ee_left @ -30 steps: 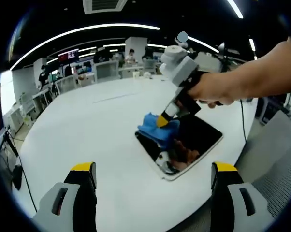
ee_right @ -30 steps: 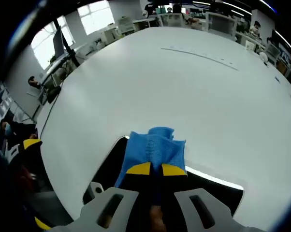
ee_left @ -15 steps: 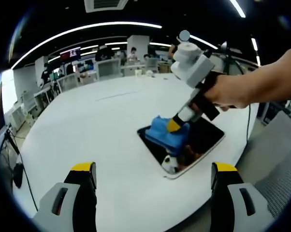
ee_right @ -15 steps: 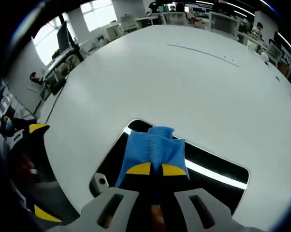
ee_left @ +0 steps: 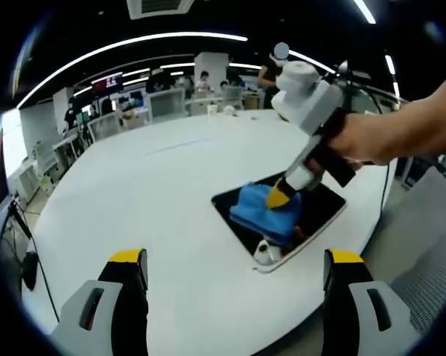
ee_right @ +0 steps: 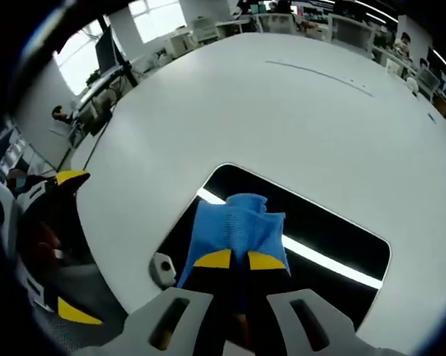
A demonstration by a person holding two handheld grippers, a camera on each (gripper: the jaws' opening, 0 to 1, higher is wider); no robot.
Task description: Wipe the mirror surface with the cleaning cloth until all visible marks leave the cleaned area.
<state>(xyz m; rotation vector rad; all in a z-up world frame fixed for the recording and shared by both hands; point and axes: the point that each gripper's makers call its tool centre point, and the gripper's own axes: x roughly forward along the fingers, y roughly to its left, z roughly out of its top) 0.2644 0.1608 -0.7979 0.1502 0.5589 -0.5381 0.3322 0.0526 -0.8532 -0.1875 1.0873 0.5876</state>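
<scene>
The right gripper (ee_right: 239,261) clamps the cloth (ee_right: 236,228) on the mirror (ee_right: 323,222). The left gripper (ee_left: 234,278) hangs released. Pressing near the edge could slide the mirror; marks are hard to see.

A: Open white worktop (ee_left: 134,185) stretches left of the mirror (ee_left: 319,215).
B: The right hand-held gripper (ee_left: 282,196) and blue cloth (ee_left: 264,211) block the mirror's middle.
</scene>
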